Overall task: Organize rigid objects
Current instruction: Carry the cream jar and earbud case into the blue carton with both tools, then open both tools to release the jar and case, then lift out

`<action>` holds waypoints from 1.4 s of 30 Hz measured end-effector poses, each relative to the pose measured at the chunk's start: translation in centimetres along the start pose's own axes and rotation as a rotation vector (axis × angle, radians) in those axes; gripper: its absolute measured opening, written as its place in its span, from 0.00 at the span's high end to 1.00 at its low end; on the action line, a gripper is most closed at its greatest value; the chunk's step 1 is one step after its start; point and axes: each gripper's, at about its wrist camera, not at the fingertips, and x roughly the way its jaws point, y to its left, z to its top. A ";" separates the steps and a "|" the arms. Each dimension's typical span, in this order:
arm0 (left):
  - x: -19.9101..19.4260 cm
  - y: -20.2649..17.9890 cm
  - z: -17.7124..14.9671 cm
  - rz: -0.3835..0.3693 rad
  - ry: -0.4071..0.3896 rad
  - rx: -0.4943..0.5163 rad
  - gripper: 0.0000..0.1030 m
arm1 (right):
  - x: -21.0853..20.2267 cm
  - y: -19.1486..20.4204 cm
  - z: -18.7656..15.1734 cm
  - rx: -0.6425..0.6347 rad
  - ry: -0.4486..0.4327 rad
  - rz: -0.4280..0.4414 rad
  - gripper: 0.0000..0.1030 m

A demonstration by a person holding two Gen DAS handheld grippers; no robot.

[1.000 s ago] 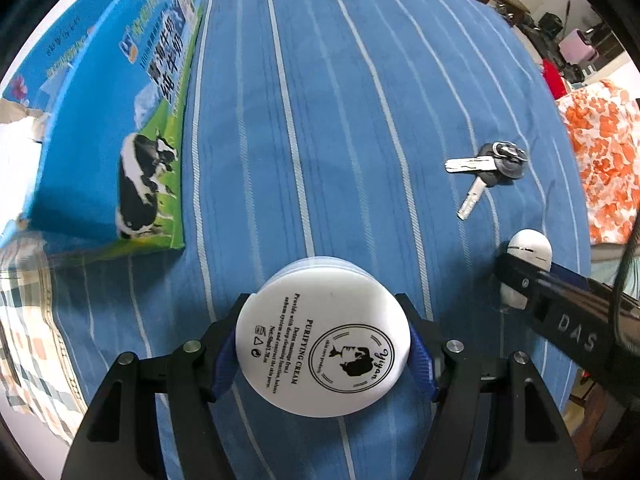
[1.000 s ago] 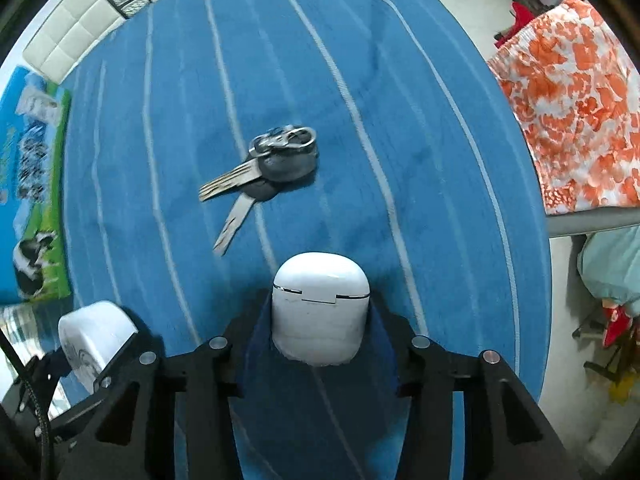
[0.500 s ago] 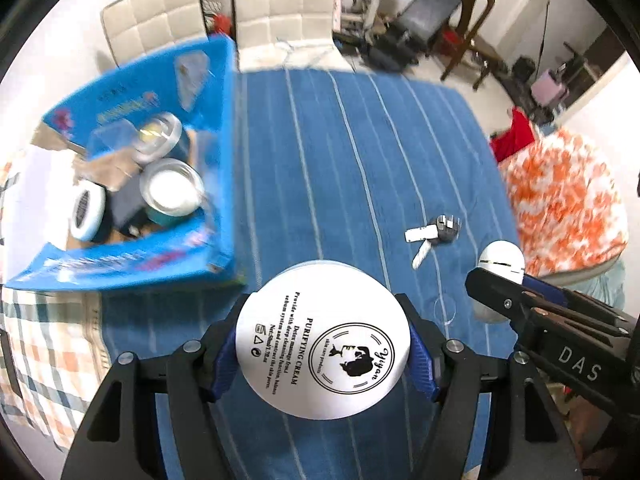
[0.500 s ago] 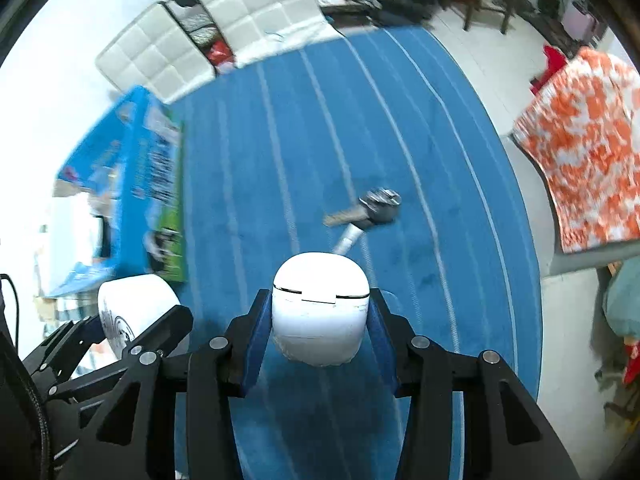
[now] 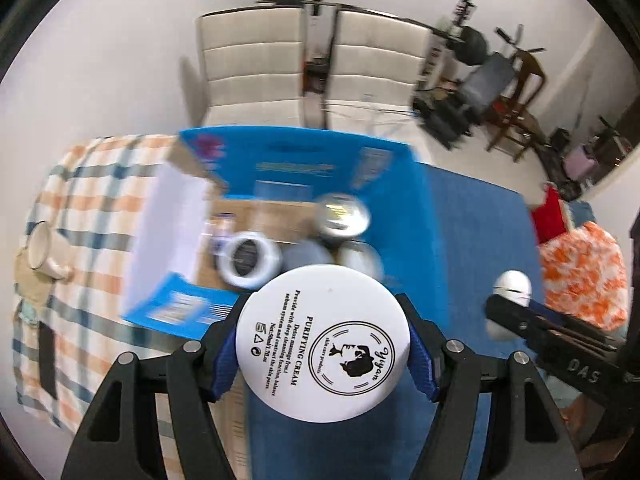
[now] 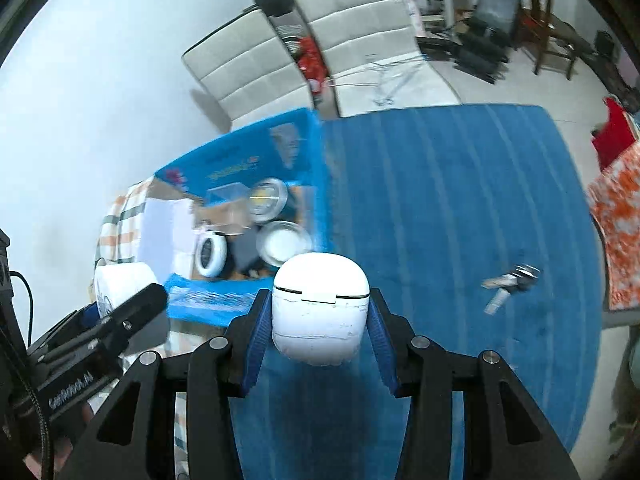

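Blue striped tablecloth, two white chairs upper frame. Left gripper grips one cream jar; right gripper grips one earbud case. One blue box, one key bunch.

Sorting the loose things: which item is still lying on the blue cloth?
The keys; the cream jar and white earbud case are held in grippers above it.

The cream jar lid reads "PURIFYING CREAM" and "Yiyan"; the right tongs arm reads "DAS".
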 end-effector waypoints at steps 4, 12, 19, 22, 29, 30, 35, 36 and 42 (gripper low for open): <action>2.2 5.7 1.1 0.047 0.032 -0.054 0.35 | 4.3 4.2 0.5 -0.027 0.042 0.003 0.52; 8.4 11.6 1.6 0.060 0.162 -0.067 0.35 | 13.1 9.0 0.8 -0.050 0.156 -0.014 0.52; 12.5 12.4 1.3 0.055 0.256 0.002 0.35 | 18.4 10.6 0.4 -0.095 0.227 -0.044 0.52; 13.5 12.2 1.4 0.034 0.281 0.026 0.35 | 19.8 11.0 0.1 -0.095 0.251 -0.035 0.52; 15.0 11.0 1.5 0.067 0.314 0.133 0.35 | 23.5 10.8 -0.1 -0.065 0.322 0.020 0.52; 15.1 11.0 1.5 0.056 0.319 0.133 0.35 | 23.7 10.6 -0.1 -0.055 0.326 0.030 0.52; 15.3 11.0 1.7 0.030 0.360 0.108 0.34 | 24.7 9.7 0.2 -0.031 0.361 0.054 0.52; 15.3 11.1 1.7 0.025 0.365 0.099 0.34 | 24.8 9.7 0.2 -0.031 0.369 0.058 0.51; 14.8 11.9 1.6 0.003 0.388 0.049 0.34 | 24.7 9.4 0.1 -0.042 0.406 0.073 0.51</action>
